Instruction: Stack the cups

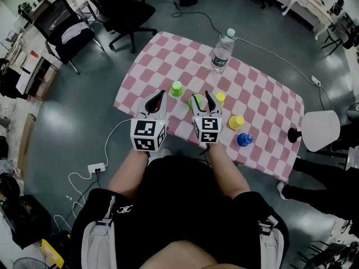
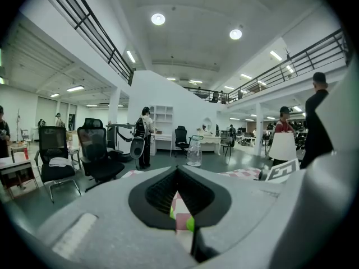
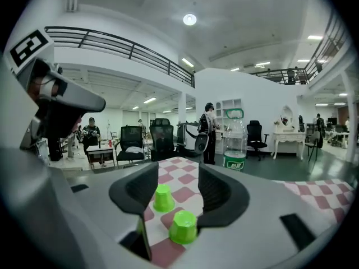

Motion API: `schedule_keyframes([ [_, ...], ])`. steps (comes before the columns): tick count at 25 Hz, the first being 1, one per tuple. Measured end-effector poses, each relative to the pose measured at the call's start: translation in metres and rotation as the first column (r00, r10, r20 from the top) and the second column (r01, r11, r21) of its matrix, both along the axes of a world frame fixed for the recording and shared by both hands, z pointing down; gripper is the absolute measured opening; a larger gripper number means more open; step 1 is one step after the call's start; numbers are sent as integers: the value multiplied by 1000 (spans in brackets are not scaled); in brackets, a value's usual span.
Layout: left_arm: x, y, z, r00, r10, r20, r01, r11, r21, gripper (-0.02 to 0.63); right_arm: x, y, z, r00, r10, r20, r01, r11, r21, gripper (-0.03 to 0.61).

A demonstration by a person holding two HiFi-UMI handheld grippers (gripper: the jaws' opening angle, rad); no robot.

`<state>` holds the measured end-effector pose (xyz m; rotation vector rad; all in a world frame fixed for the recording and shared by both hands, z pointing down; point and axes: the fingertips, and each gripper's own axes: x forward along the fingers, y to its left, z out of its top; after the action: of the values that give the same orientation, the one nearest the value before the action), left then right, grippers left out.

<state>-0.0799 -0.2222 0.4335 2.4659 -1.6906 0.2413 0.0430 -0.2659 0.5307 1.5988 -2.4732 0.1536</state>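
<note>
Several small cups stand upside down on the pink-checked table (image 1: 263, 102). A green cup (image 1: 177, 88) is out ahead. A second green cup (image 1: 194, 101) lies between the jaws of my right gripper (image 1: 203, 98), and its pads do not press on it. In the right gripper view this near green cup (image 3: 183, 227) sits low between the jaws of the open right gripper (image 3: 178, 174), with the far green cup (image 3: 163, 198) beyond. Two yellow cups (image 1: 220, 97) (image 1: 236, 122) and a blue cup (image 1: 244, 140) stand to the right. My left gripper (image 1: 157, 98) hovers at the table's near edge, shut and empty.
A water bottle (image 1: 222, 52) stands at the table's far side and shows as the bottle (image 3: 234, 144) ahead of the right gripper. A white lamp (image 1: 321, 129) stands off the table's right end. Office chairs (image 1: 120, 10) and a floor power strip (image 1: 95, 167) lie to the left.
</note>
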Motion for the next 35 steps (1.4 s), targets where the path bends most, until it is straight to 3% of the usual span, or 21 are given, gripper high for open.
schedule_keyframes([
  [7,-13,1,8,1000,-19,1,19,1000,-13,15,-6,-2,53,999,-11,-39,7,994,-107,225],
  [13,-24,4,11,999,-40,-2,39,999,-20,15,-1,-9,99,991,68,-111,-91,972,-217,225],
  [35,-40,-5,20,995,-97,23,98,994,-44,15,9,-25,162,989,97,-116,-130,933,-335,224],
])
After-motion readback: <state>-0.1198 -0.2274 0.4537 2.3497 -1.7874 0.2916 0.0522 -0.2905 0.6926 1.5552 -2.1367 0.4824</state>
